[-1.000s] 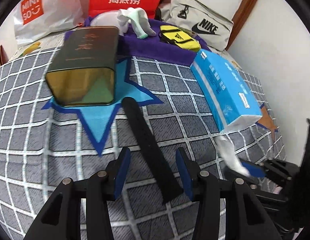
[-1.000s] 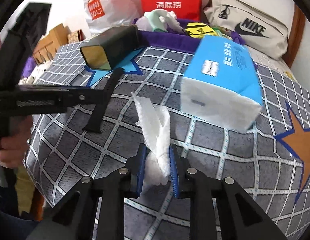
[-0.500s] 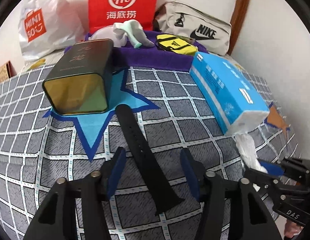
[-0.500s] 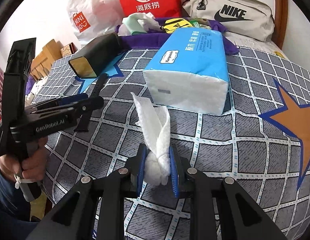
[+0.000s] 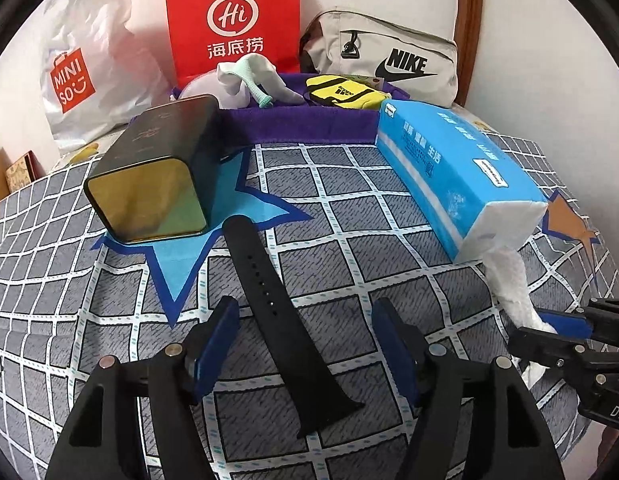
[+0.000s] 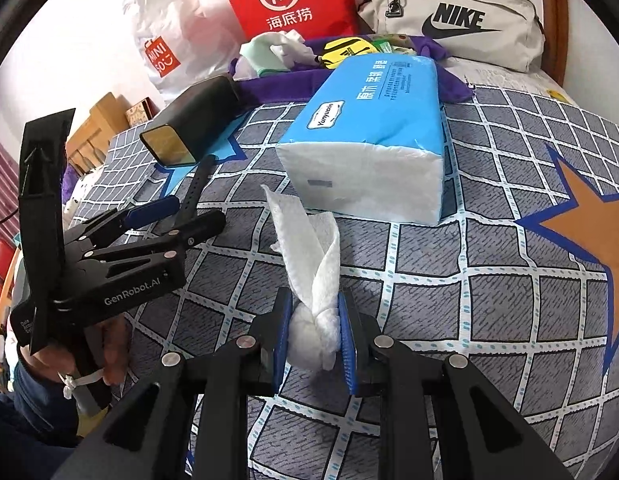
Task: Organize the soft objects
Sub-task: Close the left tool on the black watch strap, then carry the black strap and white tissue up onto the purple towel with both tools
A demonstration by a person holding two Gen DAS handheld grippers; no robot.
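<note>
My right gripper [image 6: 314, 338] is shut on a white tissue [image 6: 309, 252], pulled out in front of the blue tissue pack [image 6: 373, 128]. The tissue stands up twisted from the jaws. In the left wrist view the tissue [image 5: 509, 276] hangs by the pack's [image 5: 449, 168] open end, held by the right gripper [image 5: 557, 328]. My left gripper [image 5: 305, 344] is open, its jaws either side of a black watch strap [image 5: 277, 304] lying on the checked bedspread. It also shows in the right wrist view [image 6: 169, 216].
A dark tin box [image 5: 157, 176] lies on a blue star. Behind it, a purple cloth [image 5: 293, 124] holds white socks [image 5: 249, 80] and a yellow pouch [image 5: 341, 90]. Red bag [image 5: 233, 20], Miniso bag [image 5: 81, 64] and Nike bag [image 5: 381, 60] line the wall.
My left gripper's jaws have opened wider around the strap. My right gripper has drawn back from the pack with the tissue still in it.
</note>
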